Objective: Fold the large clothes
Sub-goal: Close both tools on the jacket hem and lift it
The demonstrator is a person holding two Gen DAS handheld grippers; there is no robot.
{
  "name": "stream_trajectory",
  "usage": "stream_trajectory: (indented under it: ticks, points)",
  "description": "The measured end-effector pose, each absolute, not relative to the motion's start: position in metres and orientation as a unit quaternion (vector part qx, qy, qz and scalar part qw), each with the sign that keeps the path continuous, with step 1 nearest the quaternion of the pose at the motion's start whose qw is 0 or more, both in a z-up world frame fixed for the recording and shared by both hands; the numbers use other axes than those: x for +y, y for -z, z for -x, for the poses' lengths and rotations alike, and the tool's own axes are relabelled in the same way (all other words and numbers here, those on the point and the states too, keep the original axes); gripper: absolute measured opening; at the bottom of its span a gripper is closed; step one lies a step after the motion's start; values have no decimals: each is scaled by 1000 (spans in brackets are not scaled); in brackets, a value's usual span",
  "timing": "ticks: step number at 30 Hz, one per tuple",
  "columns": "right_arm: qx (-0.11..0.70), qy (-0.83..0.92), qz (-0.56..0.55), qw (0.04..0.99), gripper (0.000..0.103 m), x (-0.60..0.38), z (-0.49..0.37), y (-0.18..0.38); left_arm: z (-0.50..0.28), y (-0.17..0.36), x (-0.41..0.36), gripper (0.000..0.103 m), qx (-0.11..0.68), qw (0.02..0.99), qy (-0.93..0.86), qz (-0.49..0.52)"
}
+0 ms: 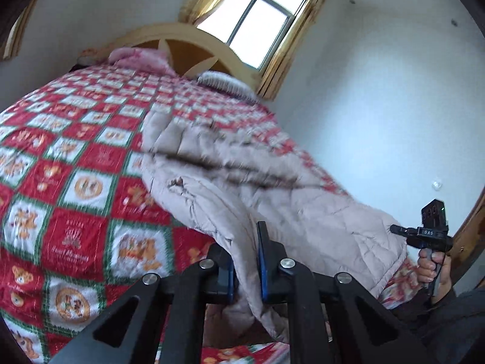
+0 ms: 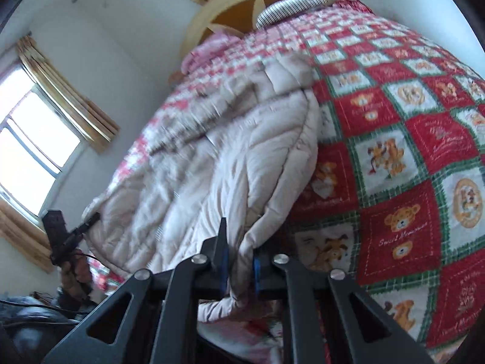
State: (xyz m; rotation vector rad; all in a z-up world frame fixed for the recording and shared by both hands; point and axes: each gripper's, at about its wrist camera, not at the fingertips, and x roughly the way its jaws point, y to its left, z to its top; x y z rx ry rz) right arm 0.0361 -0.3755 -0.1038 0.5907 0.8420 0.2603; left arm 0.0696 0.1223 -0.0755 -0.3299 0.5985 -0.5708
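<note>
A large pale beige quilted coat [image 1: 230, 179] lies stretched across the bed's red, white and green bear quilt [image 1: 75, 157]. My left gripper [image 1: 247, 261] is shut on one near corner of the coat's hem. My right gripper [image 2: 239, 261] is shut on the other near corner of the coat [image 2: 230, 157], which is lifted a little off the quilt [image 2: 409, 157]. The right gripper also shows at the right edge of the left wrist view [image 1: 424, 233], and the left gripper at the lower left of the right wrist view [image 2: 69, 233]; their jaws are hidden there.
A wooden headboard [image 1: 188, 45] with a pink pillow [image 1: 142, 57] and a striped pillow [image 1: 224, 83] stands at the far end. Windows with yellow curtains [image 1: 260, 18] are in the white walls. A dark bundle [image 2: 33, 318] lies at the lower left.
</note>
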Motion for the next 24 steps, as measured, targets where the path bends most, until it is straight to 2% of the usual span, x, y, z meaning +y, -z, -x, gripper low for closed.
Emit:
stream_trajectory:
  ticks: [6,11,18,24]
  points:
    - [346,-142,-299,878,14,-377,-28,56,-66,43,128,11,247,905,297,177]
    - [300,-147,-318,887,14,-384,-26,33,-95,39,132,11,238,905,300,186]
    - [282,-122,-367,878,13,-423,-83,33,-193,32,125,11,240,899,302,208]
    - [307,-103,-374,869,13,-440,-169,35,-284,47,125,17,308,883,262,237]
